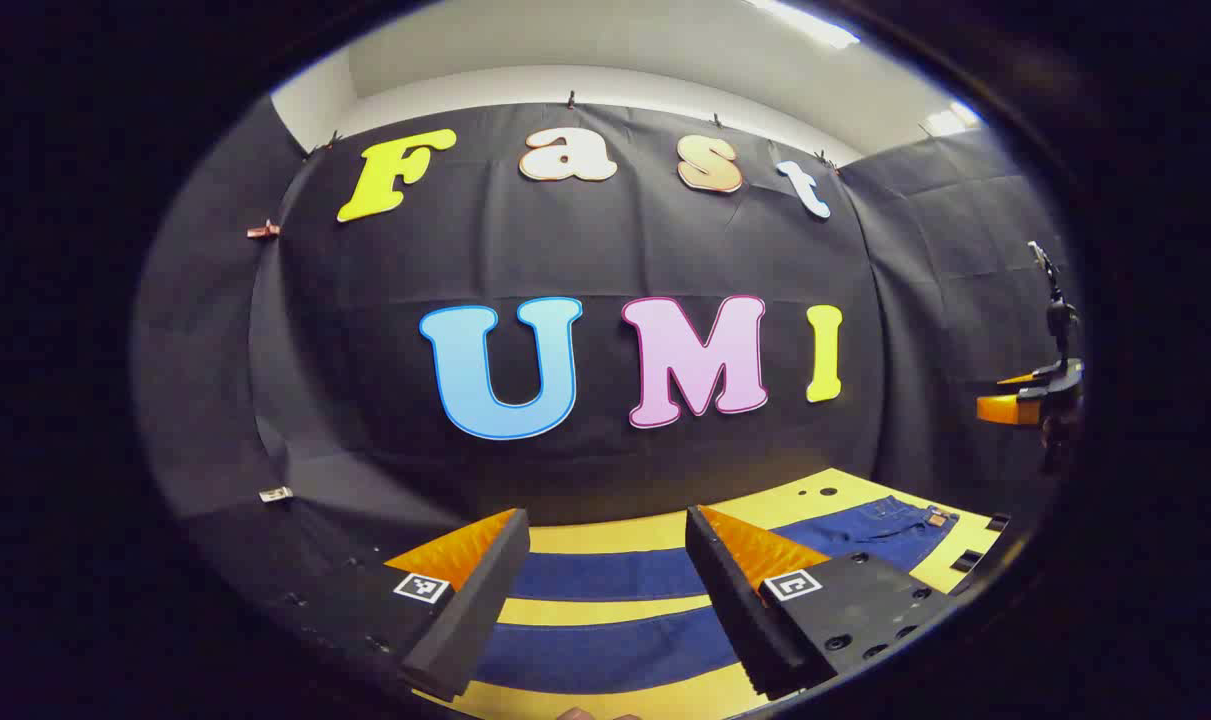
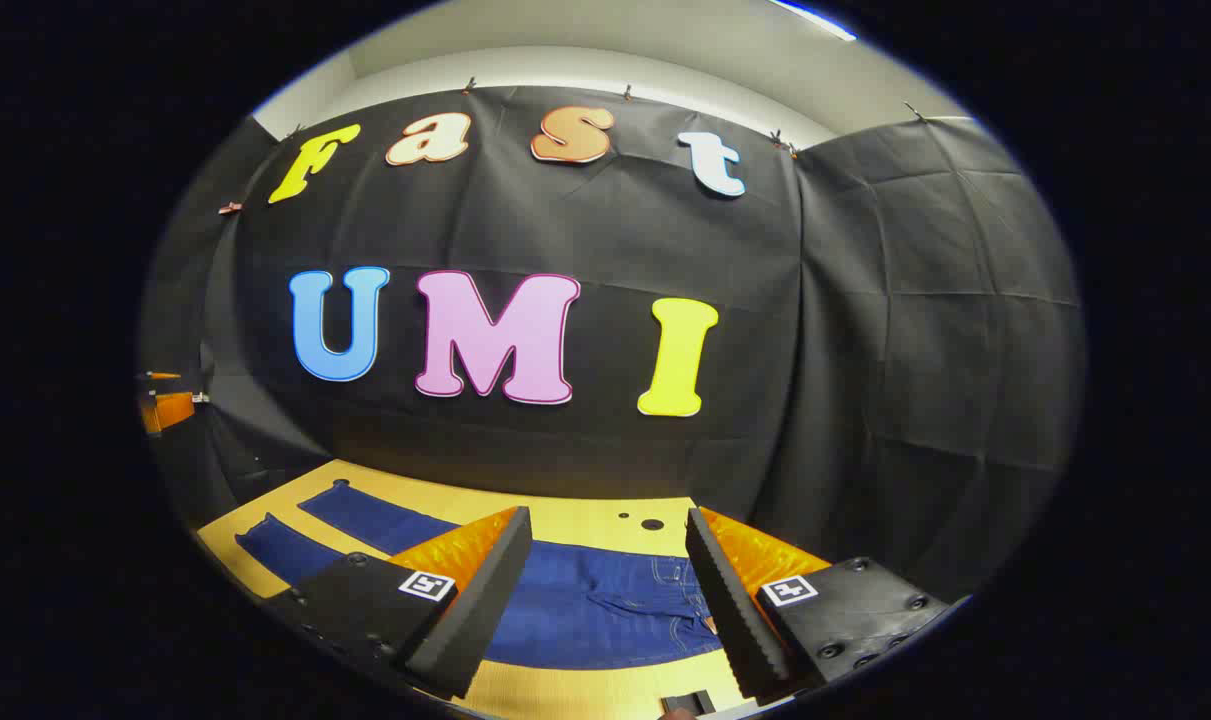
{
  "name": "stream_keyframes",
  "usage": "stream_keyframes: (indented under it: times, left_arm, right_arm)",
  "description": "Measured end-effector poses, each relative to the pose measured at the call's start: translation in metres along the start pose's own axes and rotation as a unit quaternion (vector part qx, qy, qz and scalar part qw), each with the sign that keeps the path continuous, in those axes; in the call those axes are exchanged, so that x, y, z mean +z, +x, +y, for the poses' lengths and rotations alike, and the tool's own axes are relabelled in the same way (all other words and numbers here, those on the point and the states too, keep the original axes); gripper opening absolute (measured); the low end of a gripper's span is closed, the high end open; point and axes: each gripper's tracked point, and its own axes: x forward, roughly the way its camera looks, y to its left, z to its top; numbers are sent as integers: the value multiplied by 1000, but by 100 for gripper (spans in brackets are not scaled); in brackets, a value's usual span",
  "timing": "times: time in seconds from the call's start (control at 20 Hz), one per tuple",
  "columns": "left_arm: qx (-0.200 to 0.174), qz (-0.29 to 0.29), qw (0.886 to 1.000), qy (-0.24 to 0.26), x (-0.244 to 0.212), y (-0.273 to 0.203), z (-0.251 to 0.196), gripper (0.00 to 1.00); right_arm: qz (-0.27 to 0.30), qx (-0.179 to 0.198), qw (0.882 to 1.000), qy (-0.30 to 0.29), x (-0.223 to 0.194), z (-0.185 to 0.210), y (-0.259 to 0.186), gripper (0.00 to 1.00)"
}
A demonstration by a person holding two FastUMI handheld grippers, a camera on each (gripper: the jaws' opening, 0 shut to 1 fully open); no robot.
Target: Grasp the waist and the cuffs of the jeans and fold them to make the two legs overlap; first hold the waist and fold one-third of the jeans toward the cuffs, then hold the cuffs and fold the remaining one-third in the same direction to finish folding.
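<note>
So the jeans (image 1: 605, 575) were lying flat on the yellow desk (image 1: 605, 540), both legs spread apart as two blue bands with a strip of desk showing between them. Their long axis ran sideways across the desk: waist off toward my right hand, cuffs off toward my left. In the left gripper view the legs crossed right under my left gripper (image 1: 605, 600), and the waist end sat over at the right side of that view. My fingers there were spread wide with nothing in them, up above the denim. In the right gripper view my right gripper (image 2: 605, 600) hung over the waist part, also wide open and empty, with the two legs trailing away to the left, cuffs at the far-left end.
</note>
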Motion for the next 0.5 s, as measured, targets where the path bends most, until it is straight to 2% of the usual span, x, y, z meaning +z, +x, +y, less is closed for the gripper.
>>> stream_keyframes:
  times: [0.15, 0.2, 0.3, 0.35, 0.4, 0.5]
  left_arm:
    - [6, -7, 1000, -25, 4, 3, 1, 98]
    - [8, -8, 999, -32, 4, 4, 1, 98]
    - [6, -19, 999, -44, 11, 5, -1, 98]
    - [6, -23, 999, -47, 13, 7, -1, 98]
    - [6, -22, 999, -48, 12, 10, 0, 98]
    - [5, -21, 999, -46, 11, 13, -1, 98]
  right_arm:
    - [-12, -18, 1000, -1, 14, -11, -5, 95]
    - [-13, -20, 1000, -4, 16, -13, -6, 92]
    - [-16, -23, 999, -18, 20, -13, -9, 95]
    - [-18, -23, 999, -24, 23, -12, -10, 93]
    - [-19, -21, 999, -29, 25, -12, -10, 96]
    - [-30, -20, 999, -37, 36, -11, -13, 93]
